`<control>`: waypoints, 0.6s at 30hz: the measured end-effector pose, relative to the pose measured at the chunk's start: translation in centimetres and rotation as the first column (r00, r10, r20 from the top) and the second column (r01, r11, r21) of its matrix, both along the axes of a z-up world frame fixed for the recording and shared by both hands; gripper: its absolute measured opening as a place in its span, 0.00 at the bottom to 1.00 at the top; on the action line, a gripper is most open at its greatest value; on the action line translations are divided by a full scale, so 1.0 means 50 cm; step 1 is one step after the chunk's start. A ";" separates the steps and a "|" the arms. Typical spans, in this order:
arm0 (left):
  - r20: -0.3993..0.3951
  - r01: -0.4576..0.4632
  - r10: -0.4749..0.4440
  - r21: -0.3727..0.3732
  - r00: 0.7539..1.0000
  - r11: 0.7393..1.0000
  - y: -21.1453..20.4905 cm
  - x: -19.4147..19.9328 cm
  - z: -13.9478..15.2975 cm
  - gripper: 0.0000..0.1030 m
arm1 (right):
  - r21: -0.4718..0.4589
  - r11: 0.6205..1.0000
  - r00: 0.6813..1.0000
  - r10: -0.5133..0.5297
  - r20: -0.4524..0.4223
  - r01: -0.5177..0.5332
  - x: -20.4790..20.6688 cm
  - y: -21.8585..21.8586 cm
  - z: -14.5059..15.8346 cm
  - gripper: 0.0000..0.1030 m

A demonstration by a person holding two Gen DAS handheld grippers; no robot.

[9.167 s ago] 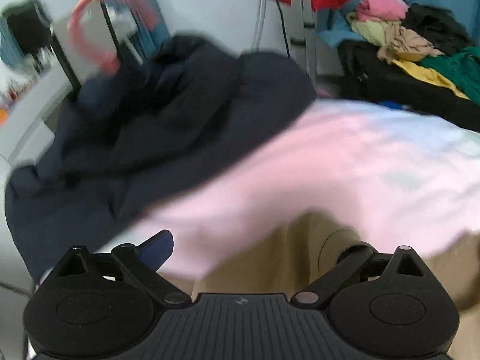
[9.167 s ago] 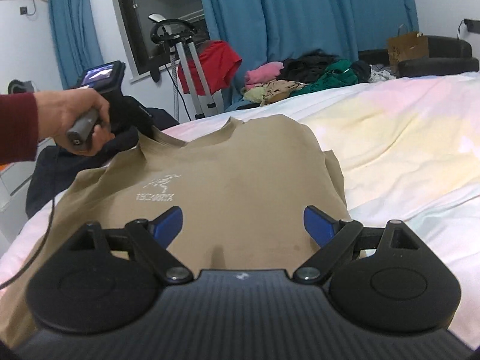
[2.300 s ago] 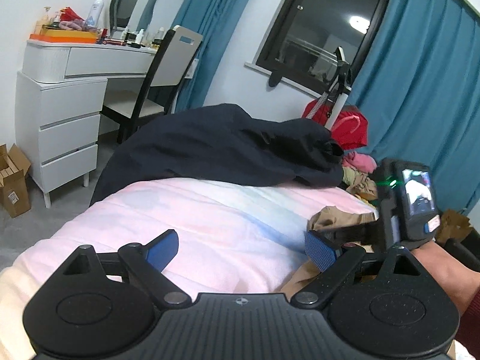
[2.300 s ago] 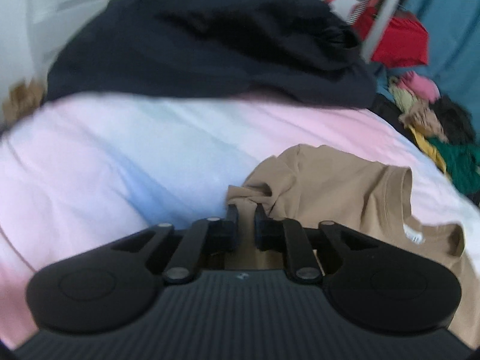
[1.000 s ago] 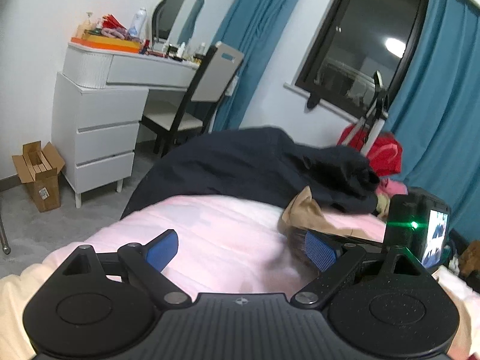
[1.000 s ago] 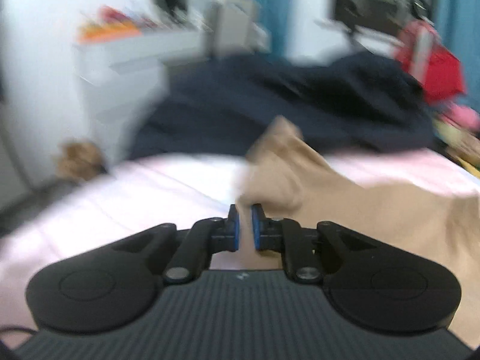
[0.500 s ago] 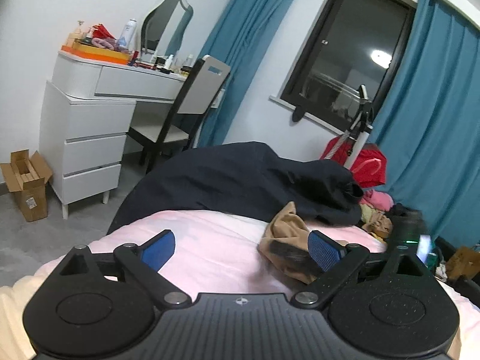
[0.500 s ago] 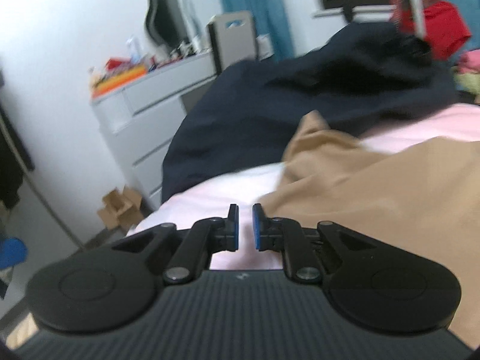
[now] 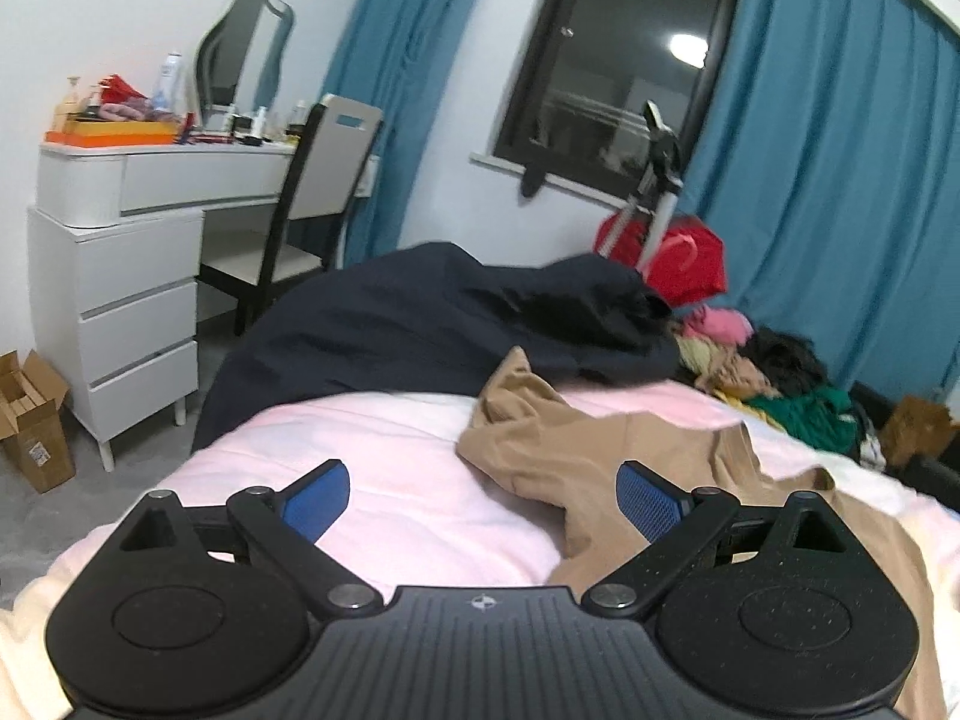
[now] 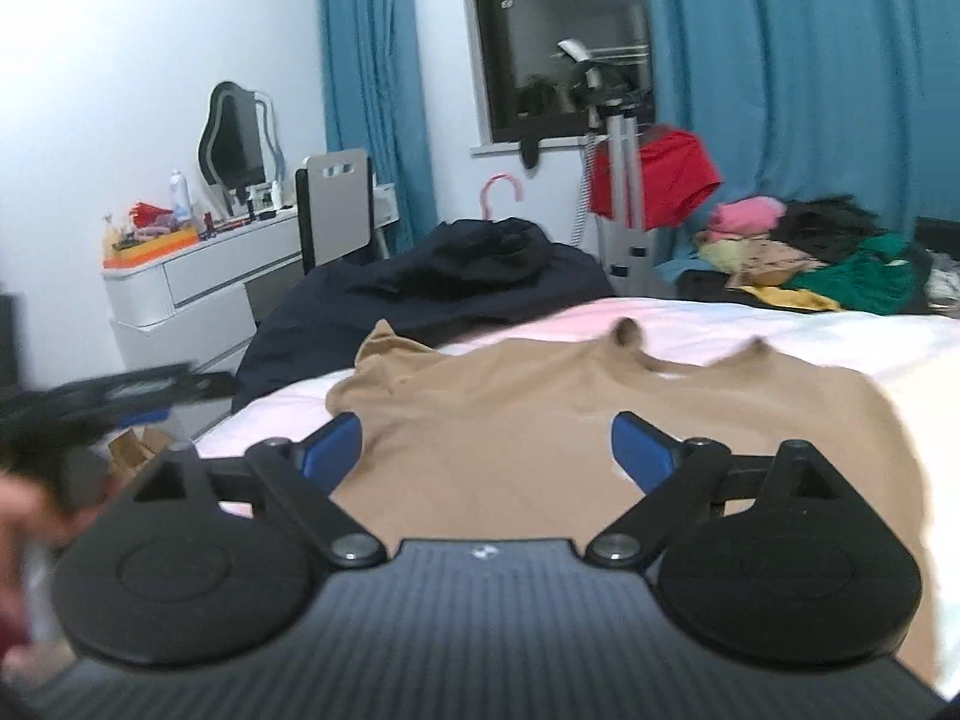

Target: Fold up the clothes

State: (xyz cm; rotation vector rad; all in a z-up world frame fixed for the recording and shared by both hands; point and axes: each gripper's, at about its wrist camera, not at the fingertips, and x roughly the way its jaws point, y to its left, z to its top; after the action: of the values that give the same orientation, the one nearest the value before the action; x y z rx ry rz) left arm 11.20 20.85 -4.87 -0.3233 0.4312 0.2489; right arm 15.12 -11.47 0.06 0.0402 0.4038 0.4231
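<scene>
- Left wrist view is showing the left gripper (image 9: 483, 495) hovering over the pink bedspread (image 9: 384, 468), its blue-padded fingers (image 9: 315, 498) standing wide apart with nothing between them.
- Tan T-shirt (image 9: 576, 450) is lying on the bedspread just ahead and to the right of that gripper, its near sleeve bunching up into a point beside the dark navy garment (image 9: 432, 330).
- Navy garment is draping over the far edge of the bed, in front of a white dressing table (image 9: 120, 252) and a chair (image 9: 324, 180).
- Right wrist view is showing the right gripper (image 10: 483, 450) above the shirt, its jaws having just been opening and now standing wide, with no cloth pinched between the blue pads (image 10: 642, 447).
- Shirt is spreading flat across the bed in this view (image 10: 540, 420), collar pointing away from the camera, left sleeve crumpling toward the navy garment (image 10: 456, 282).
- Blurred at the left edge, the left gripper (image 10: 108, 396) is showing with a hand (image 10: 24, 516) beneath it.
- Pile of mixed clothes (image 10: 816, 258) is sitting beyond the bed, near a red garment (image 10: 666, 180) hanging on a stand before the blue curtain (image 10: 804, 72).
</scene>
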 end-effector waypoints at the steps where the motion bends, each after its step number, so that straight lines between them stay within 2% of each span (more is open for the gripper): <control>1: -0.015 0.007 -0.007 0.000 1.000 1.000 -0.005 0.009 -0.002 0.94 | -0.007 1.000 1.000 -0.014 0.005 0.014 -0.028 -0.023 0.002 0.89; 5: -0.045 0.041 -0.039 0.051 0.998 0.998 -0.039 0.029 0.001 0.94 | -0.008 0.995 0.993 -0.102 0.059 0.103 -0.114 -0.104 -0.018 0.89; 7: -0.058 0.068 -0.064 0.068 0.996 0.995 -0.061 0.025 0.004 0.94 | 0.030 0.986 0.985 -0.166 0.049 0.164 -0.127 -0.154 -0.031 0.89; 9: -0.073 0.098 -0.094 0.062 0.993 0.993 -0.081 0.015 0.007 0.94 | 0.097 0.970 0.974 -0.226 -0.004 0.225 -0.119 -0.208 -0.049 0.89; 11: -0.077 0.128 -0.124 0.045 0.989 0.991 -0.100 -0.005 0.011 0.94 | 0.190 0.935 0.952 -0.282 -0.117 0.300 -0.082 -0.272 -0.081 0.88; 13: -0.084 0.154 -0.150 0.035 0.985 0.987 -0.121 -0.024 0.016 0.95 | 0.288 0.873 0.912 -0.331 -0.242 0.393 -0.037 -0.344 -0.119 0.86; 14: -0.085 0.164 -0.160 0.036 0.983 0.986 -0.132 -0.031 0.019 0.95 | 0.339 0.827 0.884 -0.352 -0.308 0.448 -0.010 -0.385 -0.142 0.74; 15: -0.085 0.170 -0.166 0.042 0.983 0.985 -0.140 -0.037 0.021 0.95 | 0.384 0.777 0.854 -0.366 -0.369 0.499 0.016 -0.423 -0.164 0.67; 17: -0.087 0.177 -0.172 0.056 0.981 0.983 -0.162 -0.047 0.022 0.95 | 0.454 0.681 0.806 -0.372 -0.461 0.574 0.061 -0.489 -0.207 0.62; 18: -0.086 0.183 -0.178 0.055 0.980 0.982 -0.173 -0.052 0.020 0.95 | 0.493 0.637 0.793 -0.355 -0.495 0.592 0.081 -0.516 -0.228 0.60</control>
State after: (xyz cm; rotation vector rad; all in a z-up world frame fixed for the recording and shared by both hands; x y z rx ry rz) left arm 8.62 12.22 -3.86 -0.2115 0.5284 0.0983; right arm 19.19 -37.26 -11.34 0.8923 0.5732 -0.0171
